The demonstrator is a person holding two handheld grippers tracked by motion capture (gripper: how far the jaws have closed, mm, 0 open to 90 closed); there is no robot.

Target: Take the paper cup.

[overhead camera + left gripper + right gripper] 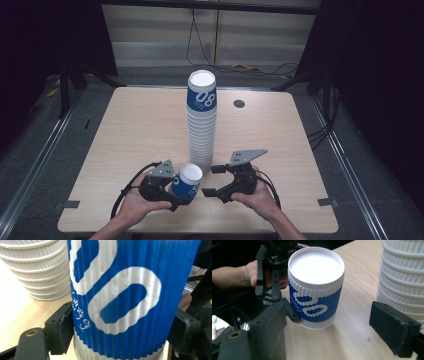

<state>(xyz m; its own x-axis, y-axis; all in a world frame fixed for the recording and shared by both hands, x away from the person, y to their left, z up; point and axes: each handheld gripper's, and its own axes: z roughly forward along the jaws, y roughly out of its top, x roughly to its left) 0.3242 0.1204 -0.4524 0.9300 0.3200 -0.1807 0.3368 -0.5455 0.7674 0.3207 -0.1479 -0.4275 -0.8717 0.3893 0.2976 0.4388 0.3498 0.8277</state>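
A blue-and-white ribbed paper cup (188,180) stands upside down on the table near its front edge. My left gripper (181,191) is shut on it: in the left gripper view the black pads (61,328) press the cup's (125,290) sides. A tall stack of the same cups (201,125) rises just behind it, also inverted. My right gripper (209,181) is open, just right of the cup. In the right gripper view the cup (317,290) sits ahead between its spread jaws (340,317), untouched, with the left gripper (269,277) behind it and the stack (404,277) at the right.
The light wooden table (125,130) has a round cable hole (239,103) at the back right. Cables (250,67) lie on the floor beyond the far edge. Dark curtains hang on both sides.
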